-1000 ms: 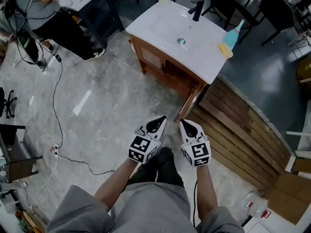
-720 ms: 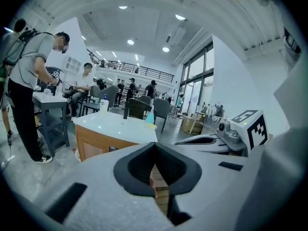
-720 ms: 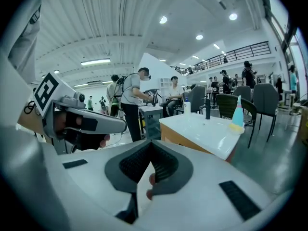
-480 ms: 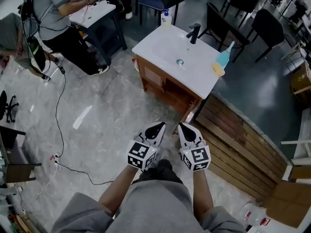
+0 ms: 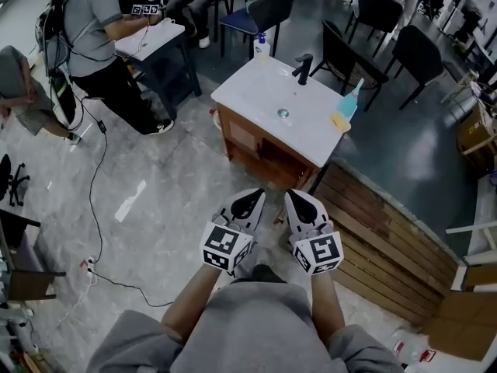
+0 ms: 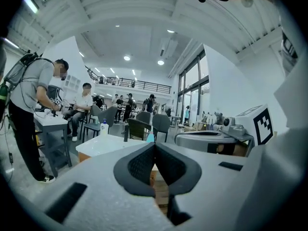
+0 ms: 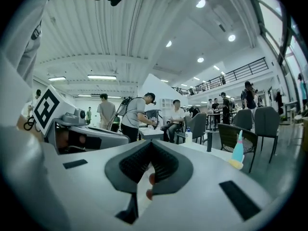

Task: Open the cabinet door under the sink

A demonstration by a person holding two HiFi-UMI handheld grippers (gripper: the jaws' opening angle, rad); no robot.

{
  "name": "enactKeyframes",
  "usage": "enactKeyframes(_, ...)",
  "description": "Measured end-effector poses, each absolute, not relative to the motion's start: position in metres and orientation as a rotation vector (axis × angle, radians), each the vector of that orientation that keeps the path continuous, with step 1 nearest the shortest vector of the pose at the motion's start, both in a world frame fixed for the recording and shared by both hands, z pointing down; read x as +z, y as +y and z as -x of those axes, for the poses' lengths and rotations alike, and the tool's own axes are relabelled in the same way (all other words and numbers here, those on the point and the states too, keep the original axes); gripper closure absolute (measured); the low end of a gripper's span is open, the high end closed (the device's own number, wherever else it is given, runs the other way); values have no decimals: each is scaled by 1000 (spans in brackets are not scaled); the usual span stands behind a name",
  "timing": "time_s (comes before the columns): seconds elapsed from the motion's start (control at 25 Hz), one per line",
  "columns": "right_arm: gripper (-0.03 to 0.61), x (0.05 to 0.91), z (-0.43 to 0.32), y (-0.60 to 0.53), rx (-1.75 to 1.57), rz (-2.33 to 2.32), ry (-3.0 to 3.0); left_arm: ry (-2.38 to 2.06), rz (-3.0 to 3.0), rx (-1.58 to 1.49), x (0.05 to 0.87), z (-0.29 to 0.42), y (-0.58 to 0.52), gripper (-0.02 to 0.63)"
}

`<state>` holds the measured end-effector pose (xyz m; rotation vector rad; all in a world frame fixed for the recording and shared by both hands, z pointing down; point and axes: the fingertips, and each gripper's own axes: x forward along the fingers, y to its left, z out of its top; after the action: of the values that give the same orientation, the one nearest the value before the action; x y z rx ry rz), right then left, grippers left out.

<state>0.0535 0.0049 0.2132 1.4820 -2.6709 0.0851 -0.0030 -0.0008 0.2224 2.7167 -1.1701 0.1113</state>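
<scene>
The left claw (image 5: 251,198) and right claw (image 5: 298,200) are hanging side by side in front of the person's body, above the marble floor (image 5: 163,169). They are pointing toward the sink cabinet (image 5: 260,152) and are apart from it, touching nothing. In its own view the left claw's jaws are pressing together with nothing between them. The right claw's jaws are likewise meeting at the tips, empty; a thin slit lower down is showing blurry white and red bits too small to identify.

The wooden cabinet is standing under the white sink top (image 5: 256,92), just beyond the claw tips in the head view. The cabinet door (image 5: 241,139) is looking closed on the left part of the front, and a darker recess beside it is hard to read. A black faucet (image 5: 302,68), pump bottle (image 5: 259,47), blue bottle (image 5: 351,98) and yellow sponge (image 5: 339,121) are sitting on the sink top. In both claw views the claw bodies are blocking nearly all of the cabinet front.

A wooden slat platform (image 5: 388,231) is lying right of the cabinet, cut off at the frame edge. A person (image 5: 93,22) is bending over a desk (image 5: 151,39) at upper left.
</scene>
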Motion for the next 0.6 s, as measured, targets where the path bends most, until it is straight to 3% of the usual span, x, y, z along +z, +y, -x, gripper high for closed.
enactKeyframes(0.6, 571, 177, -47, 6, -72, -1522, -2702, -1163, -2788, -11, 186, 3, -3, 606)
